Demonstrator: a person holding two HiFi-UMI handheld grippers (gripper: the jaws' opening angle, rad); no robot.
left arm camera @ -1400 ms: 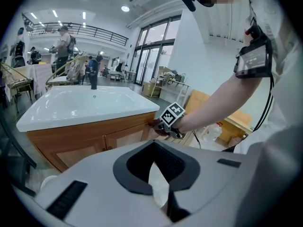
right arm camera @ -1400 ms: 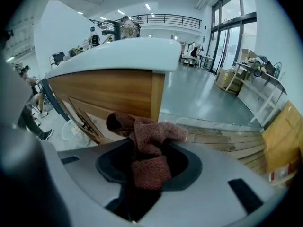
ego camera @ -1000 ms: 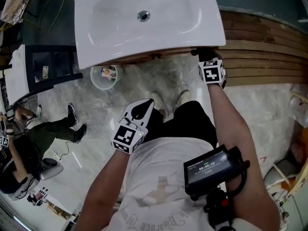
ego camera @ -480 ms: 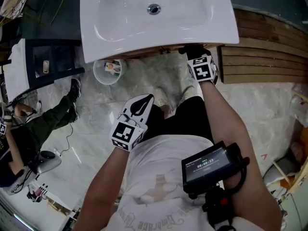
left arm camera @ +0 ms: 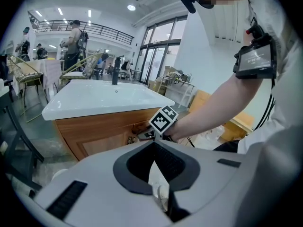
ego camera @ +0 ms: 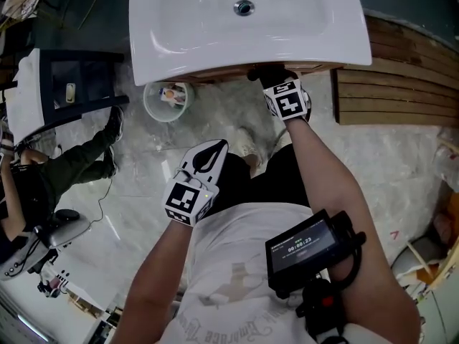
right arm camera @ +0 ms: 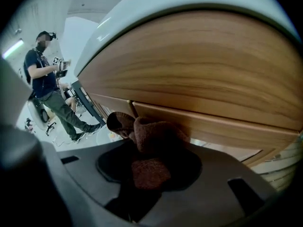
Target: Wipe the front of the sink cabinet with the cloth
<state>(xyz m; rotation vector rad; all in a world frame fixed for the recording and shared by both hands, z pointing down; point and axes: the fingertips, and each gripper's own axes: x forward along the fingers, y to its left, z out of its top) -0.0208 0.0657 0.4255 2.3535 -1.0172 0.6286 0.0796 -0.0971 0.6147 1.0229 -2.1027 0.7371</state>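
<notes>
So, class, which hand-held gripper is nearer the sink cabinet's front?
Right. The right hand-held gripper holds a brown cloth at the cabinet front; the left hand-held gripper hangs well back from it.

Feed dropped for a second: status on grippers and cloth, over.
Right gripper shut on brown cloth, against wooden cabinet front. Left gripper shut, empty, idle at waist. Nothing blocking the front.

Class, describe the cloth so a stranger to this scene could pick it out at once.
Find the white sink basin on its wooden cabinet. Against the cabinet's front, under the basin's rim, the right gripper is shut on the cloth: a dark brown, fuzzy bunch, the only soft thing against the smooth wood.
</notes>
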